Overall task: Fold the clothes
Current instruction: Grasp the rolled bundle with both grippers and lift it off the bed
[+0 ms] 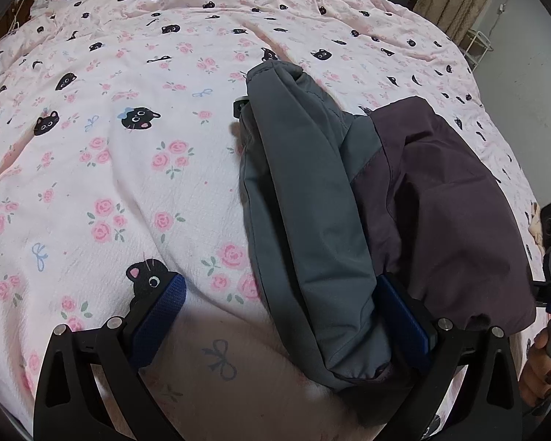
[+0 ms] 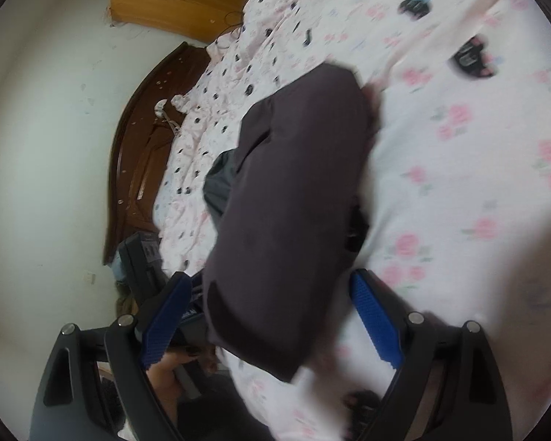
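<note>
Looks like mid-fold: both hand-held grippers, left (image 1: 279, 316) and right (image 2: 272, 312), are gaping around the jacket (image 1: 349, 191) on the bed (image 1: 128, 183), pinching nothing; next they're needing a fresh edge to grab

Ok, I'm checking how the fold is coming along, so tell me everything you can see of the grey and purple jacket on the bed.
The grey and dark purple jacket of smooth, slightly shiny fabric lies folded into a long bundle on the pink cat-and-rose bedsheet. A grey sleeve runs along one side, beside the purple panel joined to it by a seam. Its near end sits between the open left tool's blue pads.
</note>
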Action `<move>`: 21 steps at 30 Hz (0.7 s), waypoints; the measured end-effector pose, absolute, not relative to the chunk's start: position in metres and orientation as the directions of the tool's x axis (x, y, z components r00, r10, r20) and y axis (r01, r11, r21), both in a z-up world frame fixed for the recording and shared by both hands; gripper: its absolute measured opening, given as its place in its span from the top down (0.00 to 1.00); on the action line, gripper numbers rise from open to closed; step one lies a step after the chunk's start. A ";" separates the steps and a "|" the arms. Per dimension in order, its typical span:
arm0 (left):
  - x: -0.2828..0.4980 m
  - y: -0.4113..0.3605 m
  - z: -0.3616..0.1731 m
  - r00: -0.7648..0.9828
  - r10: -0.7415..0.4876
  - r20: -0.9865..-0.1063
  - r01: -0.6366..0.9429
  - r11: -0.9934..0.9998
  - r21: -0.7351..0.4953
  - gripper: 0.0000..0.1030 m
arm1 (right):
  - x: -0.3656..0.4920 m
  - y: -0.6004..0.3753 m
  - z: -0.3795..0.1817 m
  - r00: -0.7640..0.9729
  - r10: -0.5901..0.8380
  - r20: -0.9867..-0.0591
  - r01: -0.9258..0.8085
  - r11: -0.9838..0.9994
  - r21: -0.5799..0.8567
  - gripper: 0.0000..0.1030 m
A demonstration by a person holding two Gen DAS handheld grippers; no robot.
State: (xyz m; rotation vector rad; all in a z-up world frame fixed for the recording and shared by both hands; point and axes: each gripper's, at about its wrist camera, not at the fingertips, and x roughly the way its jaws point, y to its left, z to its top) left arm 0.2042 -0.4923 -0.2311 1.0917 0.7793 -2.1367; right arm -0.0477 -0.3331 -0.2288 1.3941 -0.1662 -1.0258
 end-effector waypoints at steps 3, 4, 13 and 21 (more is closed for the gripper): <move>0.206 -0.493 -0.230 -0.485 -0.244 -0.840 0.729 -0.643 -0.234 0.01 | -0.036 -0.347 -0.232 0.584 -0.662 -0.469 0.498 -0.164 0.851 0.12; 0.206 -0.493 -0.230 -0.488 -0.245 -0.838 0.729 -0.643 -0.237 0.01 | -0.033 -0.351 -0.233 0.579 -0.661 -0.477 0.504 -0.169 0.847 0.14; 0.241 -0.500 -0.206 -0.564 -0.206 -0.800 0.741 -0.554 -0.380 0.02 | -0.039 -0.354 -0.238 0.552 -0.686 -0.474 0.456 -0.227 0.861 0.38; 0.283 -0.522 -0.225 -0.742 0.047 -0.669 0.636 -0.266 -0.724 0.02 | -0.047 -0.363 -0.238 0.580 -0.697 -0.422 0.295 -0.303 0.906 0.41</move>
